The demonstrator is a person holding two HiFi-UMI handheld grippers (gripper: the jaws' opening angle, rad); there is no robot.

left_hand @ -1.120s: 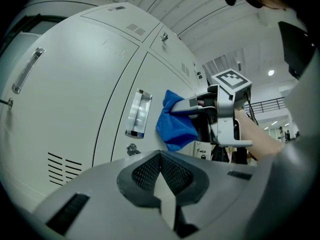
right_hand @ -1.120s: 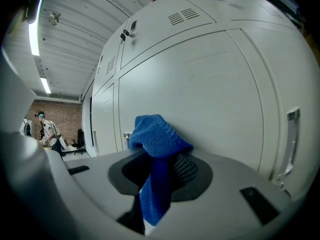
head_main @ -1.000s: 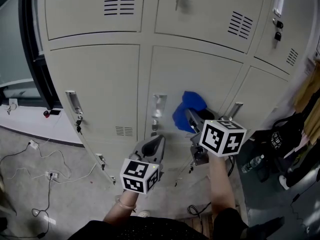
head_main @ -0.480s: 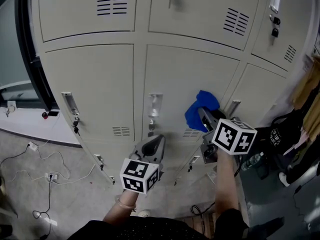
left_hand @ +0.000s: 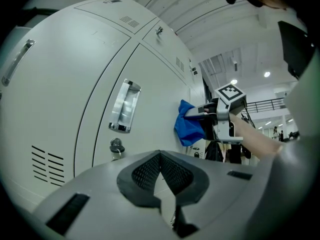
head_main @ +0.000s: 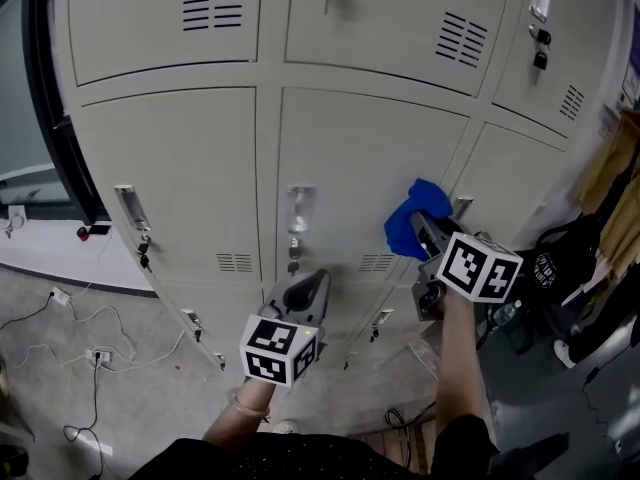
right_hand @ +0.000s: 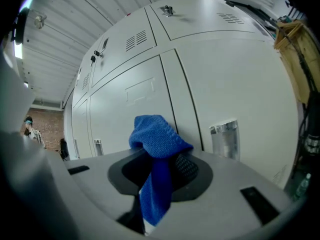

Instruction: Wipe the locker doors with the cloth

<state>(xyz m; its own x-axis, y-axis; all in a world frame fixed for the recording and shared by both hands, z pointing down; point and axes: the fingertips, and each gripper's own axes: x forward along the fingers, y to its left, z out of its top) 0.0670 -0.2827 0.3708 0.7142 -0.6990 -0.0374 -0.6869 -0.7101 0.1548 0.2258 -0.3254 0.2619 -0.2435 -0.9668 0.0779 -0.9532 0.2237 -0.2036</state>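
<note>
Pinching the cloth, the R gripper has both jaws clamped on the blue fabric. In the right gripper view a bunched end of the cloth stands up past the tips and a strip hangs down betw. the pads. Cloth lies against the mid door, right of the handle and approx. level w/ it, near that door's right edge. From the left gripper view it looks pressed flat to the panel.

L gripper is below the handle and a touch right of it, pointing at the door but held off it. Its jaws are closed tip to tip w/ nothing betw. them.

Lock w/ key sits just under the handle. Vents are lower left of the handle, on the next door over. R door handle is right of the handle, just beyond the cloth. Upper doors run above the handle, each w/ its own slots.

Bag, black, sits far right of the handle and lower. Cables trail on the floor lower left of the handle.
</note>
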